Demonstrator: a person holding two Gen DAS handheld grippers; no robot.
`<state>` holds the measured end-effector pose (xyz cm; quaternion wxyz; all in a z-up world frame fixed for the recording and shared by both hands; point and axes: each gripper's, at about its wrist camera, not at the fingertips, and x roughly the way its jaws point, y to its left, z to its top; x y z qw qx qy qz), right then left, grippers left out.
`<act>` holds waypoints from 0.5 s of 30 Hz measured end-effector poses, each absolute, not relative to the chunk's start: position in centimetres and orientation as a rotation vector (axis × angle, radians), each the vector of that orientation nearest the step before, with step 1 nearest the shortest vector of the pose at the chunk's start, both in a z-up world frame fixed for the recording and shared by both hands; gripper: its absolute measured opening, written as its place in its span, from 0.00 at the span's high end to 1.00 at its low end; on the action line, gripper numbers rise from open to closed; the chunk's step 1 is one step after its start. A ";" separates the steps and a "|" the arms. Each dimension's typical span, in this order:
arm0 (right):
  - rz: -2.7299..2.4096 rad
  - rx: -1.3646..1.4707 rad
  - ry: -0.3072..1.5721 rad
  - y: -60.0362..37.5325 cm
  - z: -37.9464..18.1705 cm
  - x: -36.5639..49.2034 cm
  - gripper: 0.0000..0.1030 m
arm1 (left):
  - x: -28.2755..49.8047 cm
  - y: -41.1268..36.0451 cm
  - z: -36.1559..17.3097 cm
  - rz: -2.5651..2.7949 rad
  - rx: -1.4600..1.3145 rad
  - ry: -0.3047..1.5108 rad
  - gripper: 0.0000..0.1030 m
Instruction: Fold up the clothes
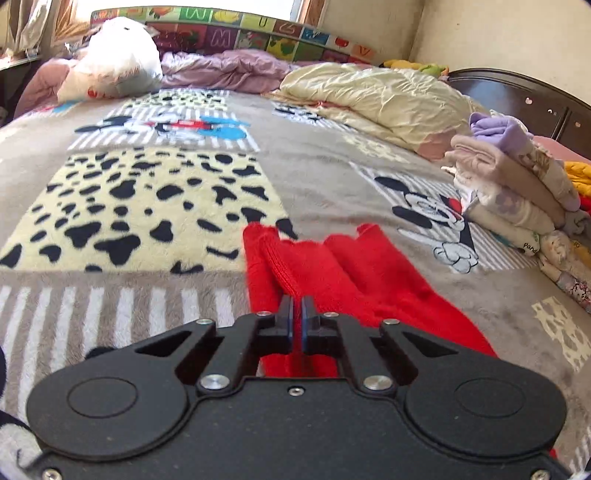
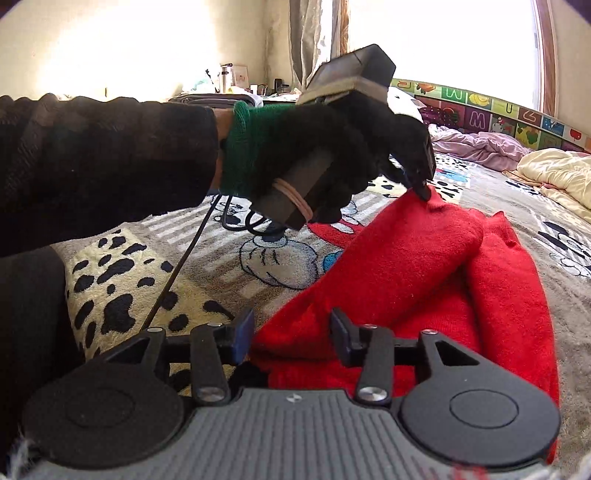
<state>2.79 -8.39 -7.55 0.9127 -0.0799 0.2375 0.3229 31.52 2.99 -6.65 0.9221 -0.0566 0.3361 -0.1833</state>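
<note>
Bed point(image 1: 314, 177): blanket point(image 1: 155, 206) spread across its top. Sweater point(image 1: 332, 266) lies on the blanket at the near edge, folded over on itself. Left tool point(image 1: 297, 306) sits at the sweater's near end, jaws closed on a fold of it. Right tool point(image 2: 291, 332) rests at the sweater's lower edge, jaws apart, one on each side of the fabric edge. Stack of folded clothes point(image 1: 517, 192): on the bed, right of the sweater. Quilt point(image 1: 380, 99): behind the stack. Plush toy point(image 1: 114, 62): far left corner. Foam alphabet mat point(image 1: 251, 33): upright behind the bed.

The alphabet play mat point(image 1: 236, 29) behind the bed shows single letters: W, U, M and V. A folded garment point(image 1: 517, 240) low in the clothes stack reads "pand", the rest hidden.
</note>
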 end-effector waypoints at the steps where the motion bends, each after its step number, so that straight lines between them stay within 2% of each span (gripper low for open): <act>1: 0.668 -0.165 0.491 -8.4 -7.5 2.7 0.51 | 31.7 3.1 -6.8 -0.383 -0.123 0.699 0.98; 2: 0.669 -0.166 0.491 -8.3 -7.5 2.7 0.50 | 31.9 3.3 -6.6 -0.390 -0.131 0.702 0.98; 4: 0.671 -0.167 0.493 -8.3 -7.4 2.6 0.50 | 32.0 3.6 -6.2 -0.395 -0.137 0.704 0.91; 11: 0.681 -0.127 0.479 -9.5 -6.1 2.4 0.52 | 30.5 5.1 -3.5 -0.375 -0.133 0.623 0.91; 15: 0.673 -0.118 0.423 -9.6 -5.5 2.9 0.52 | 30.7 3.0 -3.3 -0.461 -0.052 0.639 0.91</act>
